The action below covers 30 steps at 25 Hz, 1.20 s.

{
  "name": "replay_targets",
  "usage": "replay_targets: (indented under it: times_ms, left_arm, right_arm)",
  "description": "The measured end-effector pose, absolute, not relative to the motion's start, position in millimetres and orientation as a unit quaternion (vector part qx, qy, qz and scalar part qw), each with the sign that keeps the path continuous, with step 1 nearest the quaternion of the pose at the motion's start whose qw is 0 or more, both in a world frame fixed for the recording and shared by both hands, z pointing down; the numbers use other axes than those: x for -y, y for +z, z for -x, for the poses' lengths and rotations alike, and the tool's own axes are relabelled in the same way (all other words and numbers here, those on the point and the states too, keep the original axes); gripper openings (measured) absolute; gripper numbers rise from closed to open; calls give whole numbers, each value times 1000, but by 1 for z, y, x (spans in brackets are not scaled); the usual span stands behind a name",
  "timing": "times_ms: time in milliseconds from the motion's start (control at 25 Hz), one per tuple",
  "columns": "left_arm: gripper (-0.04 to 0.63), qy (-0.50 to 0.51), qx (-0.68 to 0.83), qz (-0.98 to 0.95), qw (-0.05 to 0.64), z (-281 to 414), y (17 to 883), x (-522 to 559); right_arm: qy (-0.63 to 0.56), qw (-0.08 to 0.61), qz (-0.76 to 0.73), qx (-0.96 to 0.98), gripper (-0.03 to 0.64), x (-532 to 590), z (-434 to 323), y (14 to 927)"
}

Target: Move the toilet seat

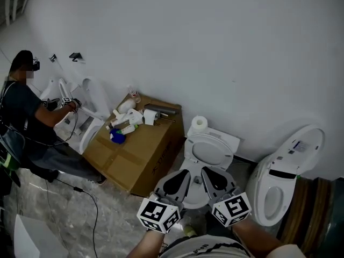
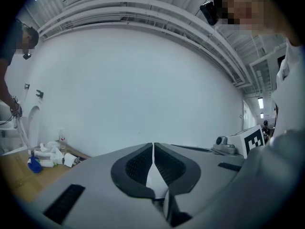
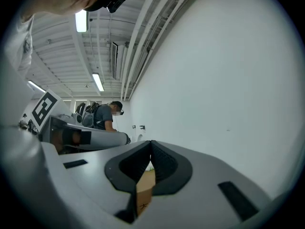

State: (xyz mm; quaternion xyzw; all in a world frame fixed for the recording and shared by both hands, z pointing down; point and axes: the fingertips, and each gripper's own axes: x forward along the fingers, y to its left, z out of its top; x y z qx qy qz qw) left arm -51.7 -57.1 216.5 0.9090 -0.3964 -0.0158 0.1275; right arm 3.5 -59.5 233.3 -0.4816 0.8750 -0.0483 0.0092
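White, glossy and oval: the seat (image 1: 208, 150) is on the toilet (image 1: 227, 141) by the wall, just past the tips of both grippers. A paper roll (image 1: 199, 123) sits on the tank behind it. I honestly can't tell if the seat lies flat or is tipped up a bit.

The left gripper (image 1: 181, 177) has its ribbed black pads pressed tip to tip with nothing between them. Same for the right gripper (image 1: 211, 176): it's closed and empty, and only the matte brown box (image 1: 134, 157) peeks through the gap lower down. Both point level, side by side.

My read is that no grab has happened, just hovering at the bowl. Next you'd want the jaws spread, then a pinch on the seat's thin rounded front edge. That smooth, slick plastic needs a firm, square bite, and two grips should keep it from twisting on the hinge.
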Motion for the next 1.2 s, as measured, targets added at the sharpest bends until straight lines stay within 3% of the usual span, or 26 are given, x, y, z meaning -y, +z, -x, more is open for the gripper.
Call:
replay_targets:
  times_ms: [1200]
  left_arm:
    - [21, -12, 398, -909, 125, 42, 220, 37]
  right_arm:
    - [-46, -28, 474, -879, 15, 39, 2, 241]
